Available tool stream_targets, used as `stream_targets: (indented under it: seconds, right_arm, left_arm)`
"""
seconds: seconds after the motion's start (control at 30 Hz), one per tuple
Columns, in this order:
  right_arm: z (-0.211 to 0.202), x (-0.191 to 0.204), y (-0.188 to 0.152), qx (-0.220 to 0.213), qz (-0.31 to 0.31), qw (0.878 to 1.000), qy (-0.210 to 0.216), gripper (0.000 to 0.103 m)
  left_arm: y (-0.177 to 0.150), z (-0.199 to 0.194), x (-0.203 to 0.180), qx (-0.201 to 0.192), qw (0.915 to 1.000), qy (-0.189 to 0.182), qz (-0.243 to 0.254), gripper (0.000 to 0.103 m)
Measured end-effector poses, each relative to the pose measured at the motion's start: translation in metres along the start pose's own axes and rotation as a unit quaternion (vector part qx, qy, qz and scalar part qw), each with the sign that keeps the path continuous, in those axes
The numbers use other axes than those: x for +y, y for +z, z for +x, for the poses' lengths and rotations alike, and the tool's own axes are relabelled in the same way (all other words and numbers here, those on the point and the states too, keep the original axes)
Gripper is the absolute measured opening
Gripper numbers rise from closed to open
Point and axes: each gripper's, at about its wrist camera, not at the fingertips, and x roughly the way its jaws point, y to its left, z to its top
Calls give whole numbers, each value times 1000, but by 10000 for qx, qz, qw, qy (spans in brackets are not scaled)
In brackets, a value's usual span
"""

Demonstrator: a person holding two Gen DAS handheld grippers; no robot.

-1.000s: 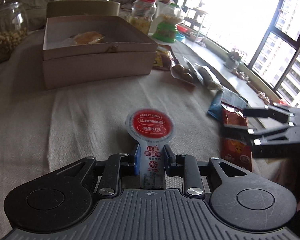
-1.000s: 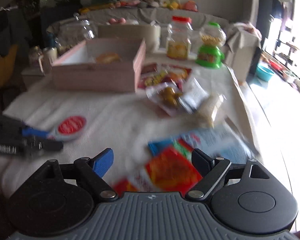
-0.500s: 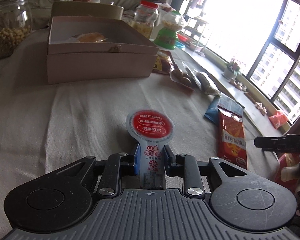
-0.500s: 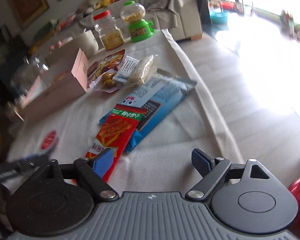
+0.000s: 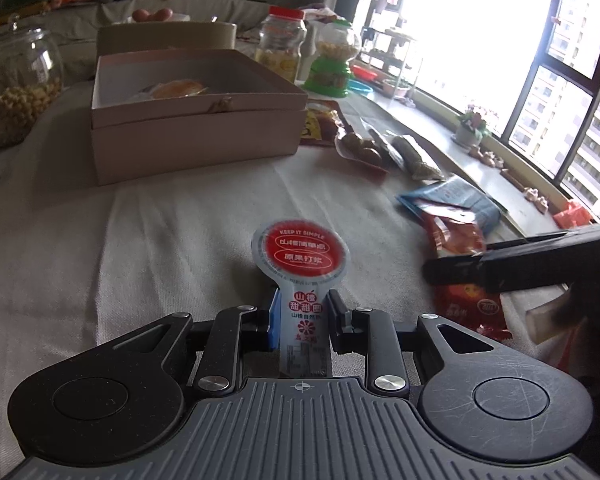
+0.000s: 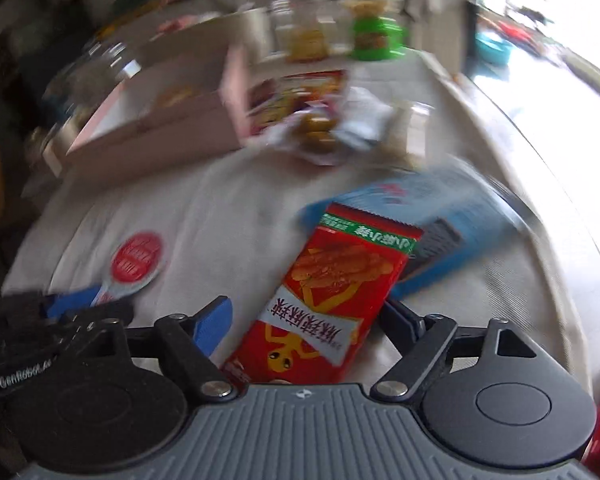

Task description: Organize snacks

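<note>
My left gripper [image 5: 302, 316] is shut on the white stem of a red-lidded hawthorn jelly pack [image 5: 300, 258], held just above the cloth-covered table [image 5: 148, 248]. The pack also shows in the right wrist view [image 6: 136, 262]. My right gripper [image 6: 306, 318] is open, its fingers on either side of a red snack packet [image 6: 332, 296] that lies flat on the table; it also shows in the left wrist view [image 5: 466, 264]. An open pink box [image 5: 196, 112] with a bun inside stands at the back.
A blue packet [image 6: 440, 224] lies under the red one. More snack bags [image 5: 372, 148] lie right of the box. Jars [image 5: 284, 46], a green candy dispenser [image 5: 334, 64] and a glass jar [image 5: 12, 84] stand at the back. The table's right edge is near.
My right gripper swung back left and came down over the red packet, which now sits between its open fingers. My left gripper kept its hold on the jelly pack and barely moved.
</note>
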Motion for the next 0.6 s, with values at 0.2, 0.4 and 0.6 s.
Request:
stream_targets:
  seconds: [0.2, 0.4, 0.6]
  right_arm:
    - [5, 18, -3, 8, -742, 9971, 156, 79]
    - [-7, -4, -20, -114, -982, 9951, -25, 79]
    - [-8, -6, -16, -154, -948, 9953, 136, 79]
  left_arm:
    - [1, -1, -8, 147, 9996, 117, 206, 28]
    - [1, -2, -5, 179, 9998, 79, 63, 28]
    - [11, 2, -4, 418, 9991, 89, -65, 28]
